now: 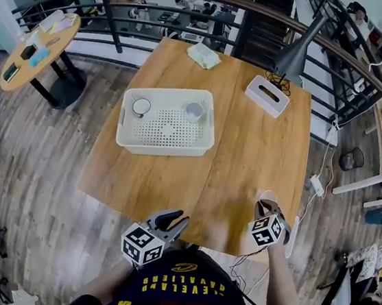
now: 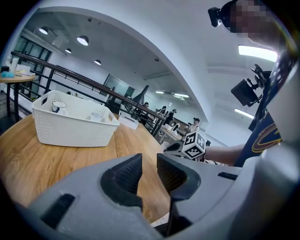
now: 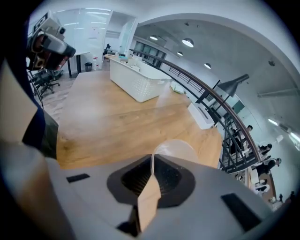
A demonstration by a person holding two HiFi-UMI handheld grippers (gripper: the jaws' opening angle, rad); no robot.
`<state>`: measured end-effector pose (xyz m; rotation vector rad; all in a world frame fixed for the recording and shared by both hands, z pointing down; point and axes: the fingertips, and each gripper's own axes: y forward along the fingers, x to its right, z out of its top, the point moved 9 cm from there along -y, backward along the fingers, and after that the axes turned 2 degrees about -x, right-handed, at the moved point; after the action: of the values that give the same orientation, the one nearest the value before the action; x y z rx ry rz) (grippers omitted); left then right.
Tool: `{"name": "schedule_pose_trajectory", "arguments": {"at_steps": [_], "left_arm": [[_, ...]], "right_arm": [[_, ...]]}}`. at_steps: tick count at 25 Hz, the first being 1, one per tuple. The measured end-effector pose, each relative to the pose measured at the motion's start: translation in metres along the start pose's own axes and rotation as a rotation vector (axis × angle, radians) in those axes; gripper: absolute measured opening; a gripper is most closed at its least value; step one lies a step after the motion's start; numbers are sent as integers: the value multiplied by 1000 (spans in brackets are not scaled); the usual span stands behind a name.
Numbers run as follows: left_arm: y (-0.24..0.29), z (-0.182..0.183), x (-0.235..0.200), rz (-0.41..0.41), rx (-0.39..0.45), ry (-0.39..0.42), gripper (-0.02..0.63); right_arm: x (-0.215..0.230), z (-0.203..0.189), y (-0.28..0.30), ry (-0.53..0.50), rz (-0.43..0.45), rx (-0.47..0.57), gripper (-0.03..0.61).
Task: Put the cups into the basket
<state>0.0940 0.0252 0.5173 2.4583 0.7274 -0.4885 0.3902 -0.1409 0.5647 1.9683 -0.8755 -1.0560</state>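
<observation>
Right gripper (image 3: 152, 161): clenched on rim of clear cup (image 3: 177, 149), near table (image 1: 247, 148) corner. Left gripper (image 2: 149, 165): jaws slightly apart, empty. Basket (image 1: 165, 146): contains left cup (image 1: 141, 106), right cup (image 1: 194, 110).

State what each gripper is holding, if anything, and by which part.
The right gripper holds a clear cup, its fingers pinched on the cup's thin wall at the rim. The left gripper holds nothing.

Three small pale cups (image 1: 141, 106) (image 1: 194, 111) (image 1: 267, 196) are present. There is one white perforated plastic basket (image 1: 127, 137), one white rectangular tissue box (image 1: 267, 95), one pale folded cloth (image 1: 203, 55), and two wooden tables (image 1: 246, 155) (image 1: 28, 70).
</observation>
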Motion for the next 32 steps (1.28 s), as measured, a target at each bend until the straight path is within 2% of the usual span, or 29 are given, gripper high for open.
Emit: {"name": "schedule_pose_trajectory", "arguments": {"at_steps": [11,22,27,32], "left_arm": [[-69,17,-66,33,72,-31,86],[-147,13,-127,54,135,-112,86],[-187,2,-155,84,144,-148,86],[-218,-4,-176,125,167,-177,86]], "right_arm": [[-23,130,-17,-82,-29,145,25],[-40,234,-38,-97,-63,186,23],[-52,283,-35,-77,-54,226,23],[-66,325,-31,-118,-22,243,23]]}}
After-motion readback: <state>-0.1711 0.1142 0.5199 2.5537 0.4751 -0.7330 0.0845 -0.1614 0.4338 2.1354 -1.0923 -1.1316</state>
